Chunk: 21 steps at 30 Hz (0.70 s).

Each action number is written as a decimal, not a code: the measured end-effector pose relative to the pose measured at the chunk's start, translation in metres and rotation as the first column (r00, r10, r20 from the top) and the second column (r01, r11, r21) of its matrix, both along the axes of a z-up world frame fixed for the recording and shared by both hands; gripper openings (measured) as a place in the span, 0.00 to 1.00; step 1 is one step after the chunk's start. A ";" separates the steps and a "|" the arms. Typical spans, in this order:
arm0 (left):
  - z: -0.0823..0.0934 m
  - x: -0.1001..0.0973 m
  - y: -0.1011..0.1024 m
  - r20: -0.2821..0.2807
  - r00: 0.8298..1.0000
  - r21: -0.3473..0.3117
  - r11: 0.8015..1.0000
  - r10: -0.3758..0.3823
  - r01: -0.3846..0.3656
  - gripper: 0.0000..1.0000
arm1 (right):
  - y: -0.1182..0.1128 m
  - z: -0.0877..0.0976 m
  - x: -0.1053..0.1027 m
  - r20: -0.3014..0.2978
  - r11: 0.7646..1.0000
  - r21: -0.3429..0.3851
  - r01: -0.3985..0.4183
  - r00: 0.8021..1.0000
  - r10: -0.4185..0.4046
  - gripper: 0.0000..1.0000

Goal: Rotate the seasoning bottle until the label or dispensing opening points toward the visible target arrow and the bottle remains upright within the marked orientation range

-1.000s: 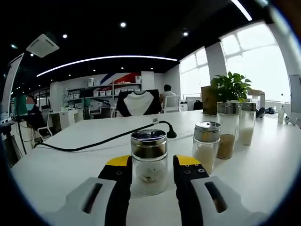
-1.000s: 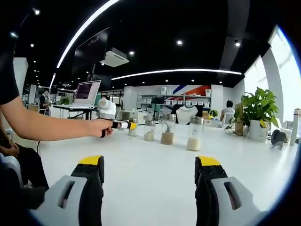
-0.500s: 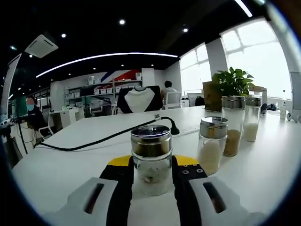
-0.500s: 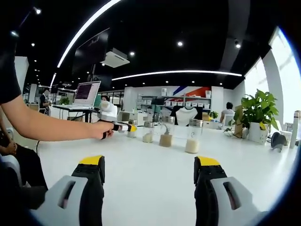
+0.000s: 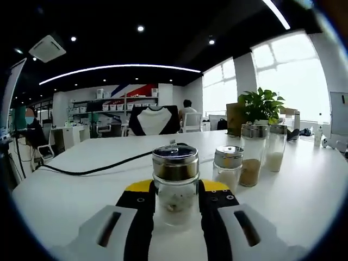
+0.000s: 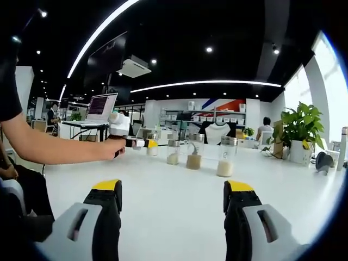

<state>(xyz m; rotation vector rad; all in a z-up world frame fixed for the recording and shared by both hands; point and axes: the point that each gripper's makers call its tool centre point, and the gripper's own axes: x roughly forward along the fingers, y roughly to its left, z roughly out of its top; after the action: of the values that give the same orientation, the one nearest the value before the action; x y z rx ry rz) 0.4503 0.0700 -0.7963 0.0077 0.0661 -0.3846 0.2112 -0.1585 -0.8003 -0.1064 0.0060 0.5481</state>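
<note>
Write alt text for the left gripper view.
The left tongs are shut on a squat glass seasoning jar with a chrome lid, upright on a white table. To its right stand three more shakers, a black cable trailing behind, a potted plant beyond.

Bright office, glare from tall daylit windows [image 5: 283,70], curved white ceiling light strip [image 6: 206,83], sharp centre, fisheye-bent edges.

no readable text, labels or numbers anywhere, laptop screen [image 6: 100,105] too blurred
</note>
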 end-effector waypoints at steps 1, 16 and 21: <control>0.002 -0.004 -0.003 0.003 1.000 0.003 1.000 -0.017 0.017 0.32 | 0.001 0.000 0.001 -0.002 1.000 0.000 -0.002 1.000 0.002 0.77; 0.022 -0.078 -0.065 0.030 0.967 0.063 0.966 -0.253 0.251 0.32 | 0.032 0.019 0.009 0.013 0.992 0.023 -0.121 0.993 0.120 0.70; 0.021 -0.095 -0.078 0.027 0.953 0.047 0.953 -0.300 0.299 0.32 | 0.040 0.026 0.013 0.033 0.989 0.010 -0.150 0.988 0.150 0.67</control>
<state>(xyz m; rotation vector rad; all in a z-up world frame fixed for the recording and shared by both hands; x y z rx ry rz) 0.3556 -0.0076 -0.7757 0.0673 0.0399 -0.6871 0.2245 -0.1184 -0.7741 -0.1040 -0.0372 0.6970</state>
